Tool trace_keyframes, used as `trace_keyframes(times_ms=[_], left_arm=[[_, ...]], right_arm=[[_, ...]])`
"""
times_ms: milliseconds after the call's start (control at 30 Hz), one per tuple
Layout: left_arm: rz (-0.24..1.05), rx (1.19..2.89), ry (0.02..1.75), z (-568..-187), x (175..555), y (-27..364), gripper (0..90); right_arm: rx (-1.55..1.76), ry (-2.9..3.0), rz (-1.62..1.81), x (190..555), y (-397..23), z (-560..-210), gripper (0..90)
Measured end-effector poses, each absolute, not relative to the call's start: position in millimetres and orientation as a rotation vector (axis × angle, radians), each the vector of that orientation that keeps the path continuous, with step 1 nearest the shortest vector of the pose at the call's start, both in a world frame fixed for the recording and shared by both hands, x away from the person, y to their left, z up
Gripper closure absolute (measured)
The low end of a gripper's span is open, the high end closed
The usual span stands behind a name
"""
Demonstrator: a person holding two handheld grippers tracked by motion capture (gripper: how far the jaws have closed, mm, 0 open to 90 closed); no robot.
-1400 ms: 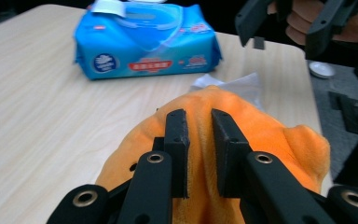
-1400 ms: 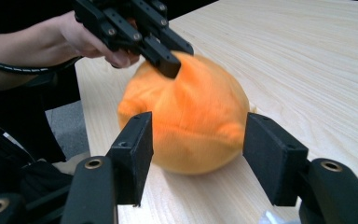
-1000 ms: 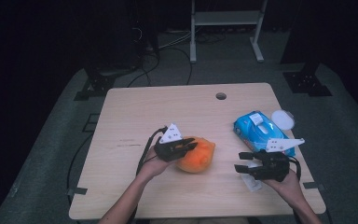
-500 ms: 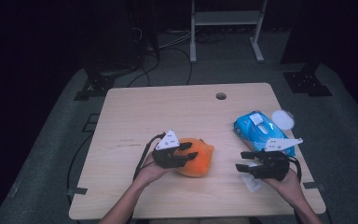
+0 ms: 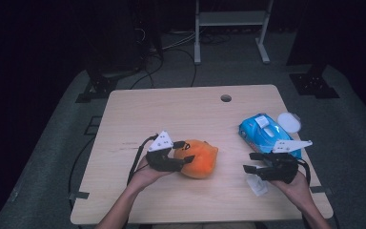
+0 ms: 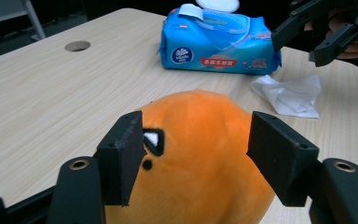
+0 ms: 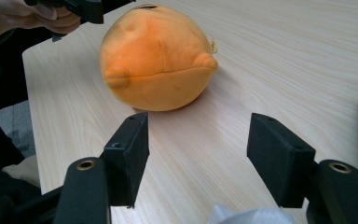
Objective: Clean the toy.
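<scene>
Round orange plush toy (image 5: 198, 157) with a stitched black eye, lying on the pale wooden table (image 5: 171, 114) a little toward seven o'clock of the tabletop's centre in the high view. Left gripper (image 5: 187, 152) at the toy's nine o'clock, jaws around its near end. Right gripper (image 5: 249, 162) well apart at the toy's three o'clock, above a crumpled white tissue (image 5: 257, 184), with the blue plastic pack of wet wipes (image 5: 264, 133) toward its twelve o'clock and a round white lid (image 5: 289, 122) just beyond the pack.

Left gripper view: orange toy (image 6: 200, 154) between the two black jaws, which have just been opening; pads now standing off its sides, so no grip on it. Wipes pack (image 6: 219, 42) at twelve o'clock, tissue (image 6: 289, 93) at two o'clock, other gripper (image 6: 307, 35) above it.

Right gripper view: right gripper (image 7: 196, 140) spread wide over bare wood, nothing between the jaws; toy (image 7: 156, 56) at eleven o'clock, a white corner of tissue (image 7: 242, 215) at six o'clock.

Step in hand, by judgement: release of the toy onto the table. Next move probably: left gripper drawn back clear without nudging the soft toy, then the right lowered squarely onto the tissue and closed on it.
</scene>
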State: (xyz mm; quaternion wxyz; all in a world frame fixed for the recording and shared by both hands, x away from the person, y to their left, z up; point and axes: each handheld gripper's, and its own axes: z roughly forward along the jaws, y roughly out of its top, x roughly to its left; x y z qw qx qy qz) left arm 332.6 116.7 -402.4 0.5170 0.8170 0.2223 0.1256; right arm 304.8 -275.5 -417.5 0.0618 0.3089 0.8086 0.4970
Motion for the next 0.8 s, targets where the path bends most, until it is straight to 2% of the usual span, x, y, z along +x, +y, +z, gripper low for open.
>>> trace_keyframes(times_ms=[800], left_arm=[[0.323, 1.948, 0.619, -406.5, 323.2, 147.3, 27.4]], right_arm=[[0.968, 2.437, 1.478, 307.8, -279.1, -418.0, 35.3]])
